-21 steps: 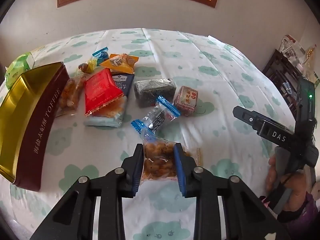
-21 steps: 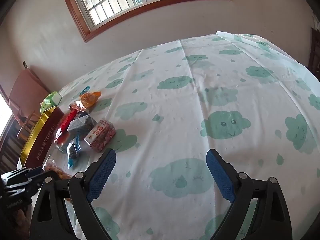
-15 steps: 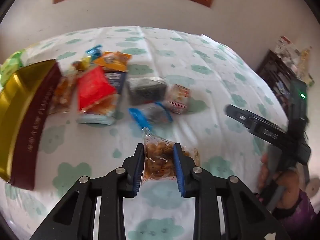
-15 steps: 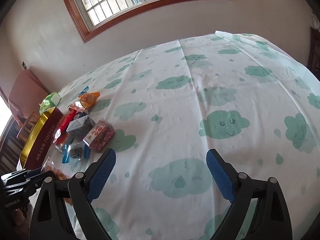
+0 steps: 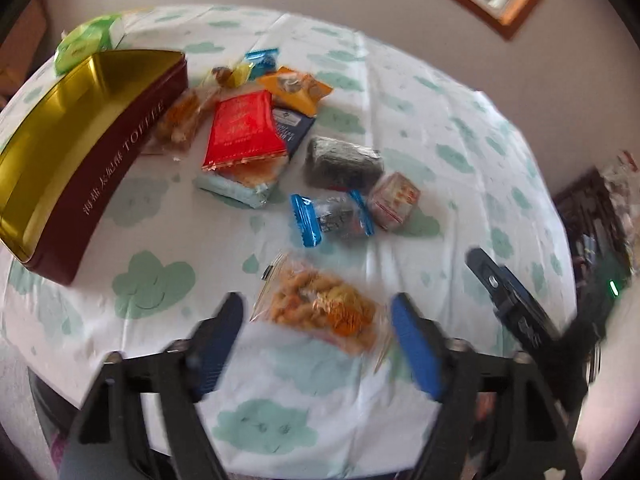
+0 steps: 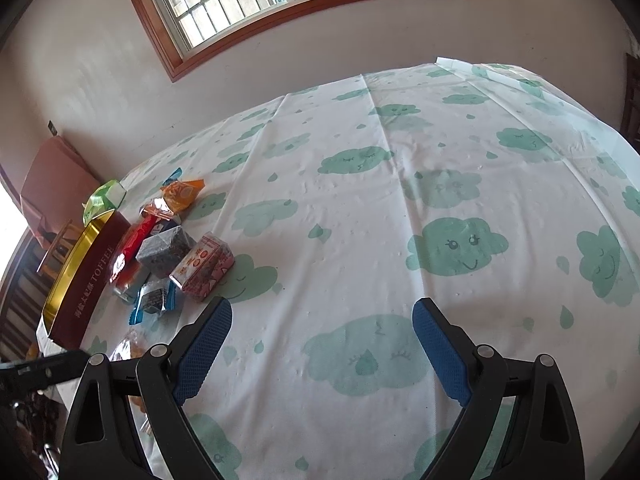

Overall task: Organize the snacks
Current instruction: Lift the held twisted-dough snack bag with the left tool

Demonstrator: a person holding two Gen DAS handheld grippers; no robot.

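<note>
The toffee tin [image 5: 72,152] on the desk [image 5: 440,128] looks empty, so the sorting has barely begun. The left gripper [image 5: 316,332] hangs with fingers wide around a clear bag of fried snacks [image 5: 324,308], not pinching it. The other packets, like the red packet [image 5: 244,132], lie loose beside the tin. The right gripper [image 6: 320,352] hovers wide and empty.

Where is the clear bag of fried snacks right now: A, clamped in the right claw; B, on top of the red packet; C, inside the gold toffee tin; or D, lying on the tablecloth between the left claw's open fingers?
D: the clear bag of fried snacks lies on the tablecloth between the open fingers of the left claw, which do not touch it.
</note>
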